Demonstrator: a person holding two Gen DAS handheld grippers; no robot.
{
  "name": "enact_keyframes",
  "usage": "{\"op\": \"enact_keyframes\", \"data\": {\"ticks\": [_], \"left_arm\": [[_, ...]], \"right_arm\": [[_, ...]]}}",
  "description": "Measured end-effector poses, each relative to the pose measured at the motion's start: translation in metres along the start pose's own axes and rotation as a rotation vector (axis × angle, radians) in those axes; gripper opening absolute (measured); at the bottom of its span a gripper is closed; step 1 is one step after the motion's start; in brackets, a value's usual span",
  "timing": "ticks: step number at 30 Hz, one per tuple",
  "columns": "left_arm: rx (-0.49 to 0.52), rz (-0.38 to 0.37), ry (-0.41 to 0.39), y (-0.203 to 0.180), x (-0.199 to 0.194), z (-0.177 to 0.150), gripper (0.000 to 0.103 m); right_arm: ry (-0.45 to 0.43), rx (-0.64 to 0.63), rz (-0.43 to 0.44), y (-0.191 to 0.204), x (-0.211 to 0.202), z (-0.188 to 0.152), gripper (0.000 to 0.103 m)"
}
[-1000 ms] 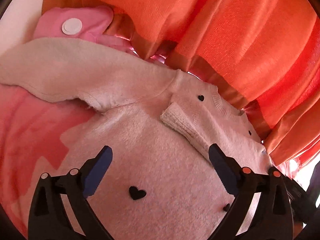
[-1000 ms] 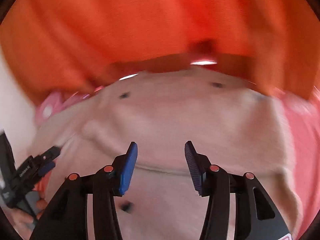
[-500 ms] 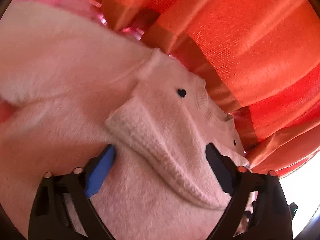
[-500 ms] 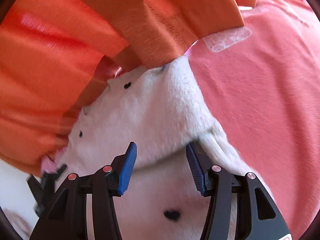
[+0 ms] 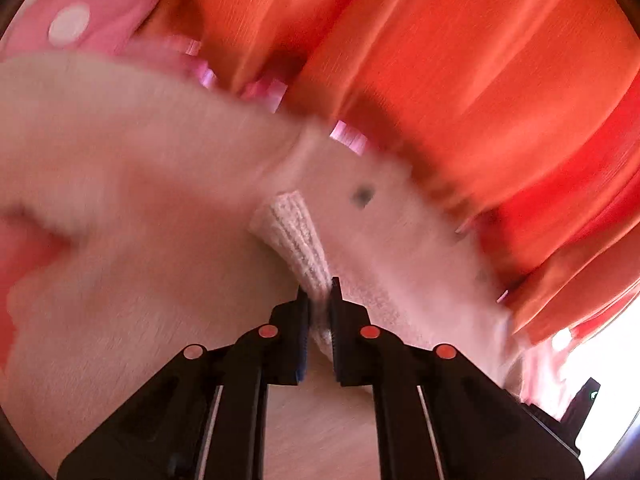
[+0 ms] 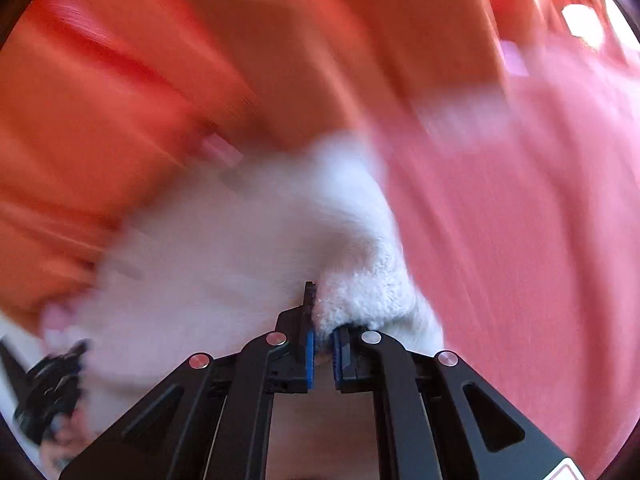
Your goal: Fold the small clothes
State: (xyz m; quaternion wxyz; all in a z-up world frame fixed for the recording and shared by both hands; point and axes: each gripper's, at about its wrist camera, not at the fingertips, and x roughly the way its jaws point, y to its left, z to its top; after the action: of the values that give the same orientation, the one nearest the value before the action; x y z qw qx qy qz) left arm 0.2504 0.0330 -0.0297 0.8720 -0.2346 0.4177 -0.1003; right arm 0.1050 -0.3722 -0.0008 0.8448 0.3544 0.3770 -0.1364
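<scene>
Left wrist view: left gripper [image 5: 319, 300] is reaching low over the fuzzy cream sweater [image 5: 152, 248], jaws pinching its ribbed cuff [image 5: 294, 240]. Right gripper [image 6: 322, 320] is clamping a fluffy fold of sweater [image 6: 248, 248] (frames blurred), lying on the pink sheet [image 6: 520, 240] beside the orange curtain [image 6: 160, 80].

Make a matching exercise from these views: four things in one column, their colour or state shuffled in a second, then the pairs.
1. left gripper
2. curtain
3. bedsheet
4. spotted cloth

a. orange, hanging in folds behind
b. pink with a white dot
c. shut on the sweater's ribbed cuff
d. coral pink, under the sweater

Pairs: 1-c, 2-a, 3-d, 4-b
</scene>
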Motion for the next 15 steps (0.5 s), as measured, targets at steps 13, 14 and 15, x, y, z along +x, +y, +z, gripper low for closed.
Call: {"op": "enact_keyframes", "data": {"ticks": [13,14,15], "left_arm": [[-0.225,0.018,-0.113,0.055,-0.070,0.006,0.066],[-0.259,0.054,-0.153,0.069,-0.085,0.009,0.072],[-0.306,0.108,-0.205,0.093,-0.106,0.013,0.079]], "right_arm": [[-0.099,-0.106,-0.090,0.056,-0.064,-0.005,0.020],[-0.123,-0.149,-0.073,0.068,-0.074,-0.009,0.020],[-0.133,-0.178,-0.048,0.077,-0.081,-0.013,0.023]]}}
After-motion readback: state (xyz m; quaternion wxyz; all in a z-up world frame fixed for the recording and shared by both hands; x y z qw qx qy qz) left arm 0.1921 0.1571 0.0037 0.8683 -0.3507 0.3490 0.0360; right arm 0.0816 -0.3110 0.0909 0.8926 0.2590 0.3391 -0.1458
